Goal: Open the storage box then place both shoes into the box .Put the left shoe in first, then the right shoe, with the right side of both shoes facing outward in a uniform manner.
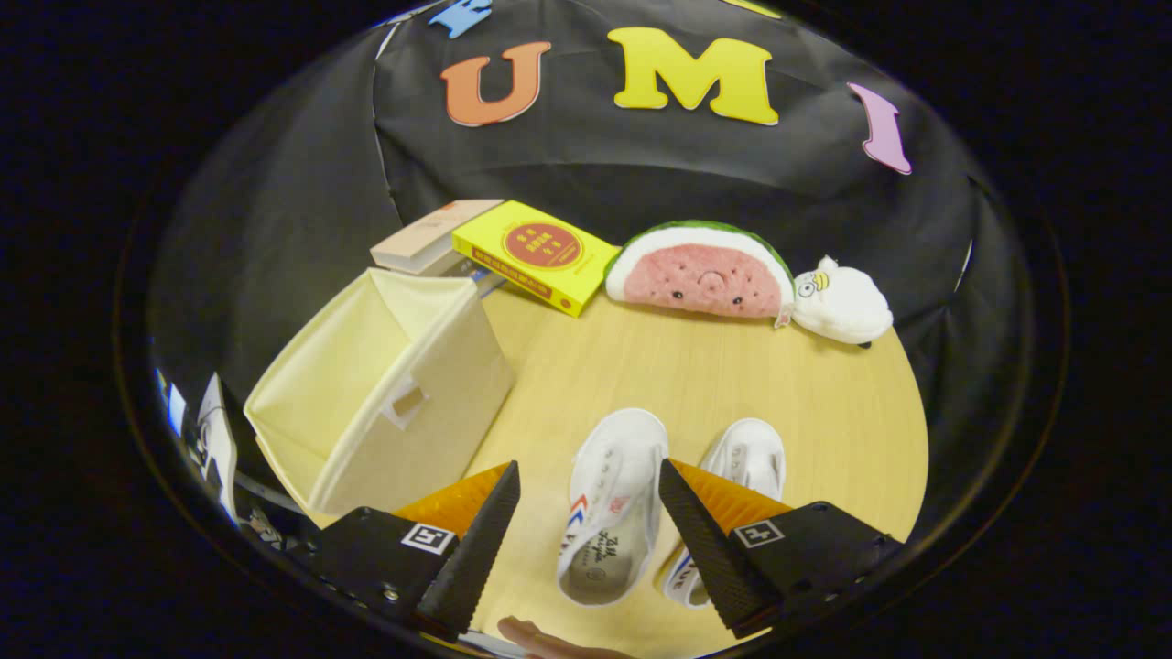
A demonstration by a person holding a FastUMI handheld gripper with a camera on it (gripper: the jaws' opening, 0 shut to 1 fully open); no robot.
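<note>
So the shoe nearer the box (612, 508) is sat right in the gap between the two fingers, toe pointed off at about 12 o'clock, heel opening toward the camera. Its long axis is lined up almost dead on with the fingers' own direction, which is the bit that matters: a grab across the sides looks possible with no twist needed, just a drop down onto it. The gripper (589, 485) is spread wide, nothing held, and neither finger can be seen pressing on the canvas, though the 3 o'clock finger looks very close to the shoe's side.

The second shoe (746, 462) is parked just beside the first, at roughly 3 o'clock from it, partly hidden behind that finger. Which one counts as the left shoe can't be told for sure from here.

The storage box (385, 394) is found at about 10 o'clock from the shoes, tipped on its side with the open mouth facing outward, so it seems to be opened already.

A bit of a hand (549, 643) is glimpsed at 6 o'clock, below the heels.
</note>
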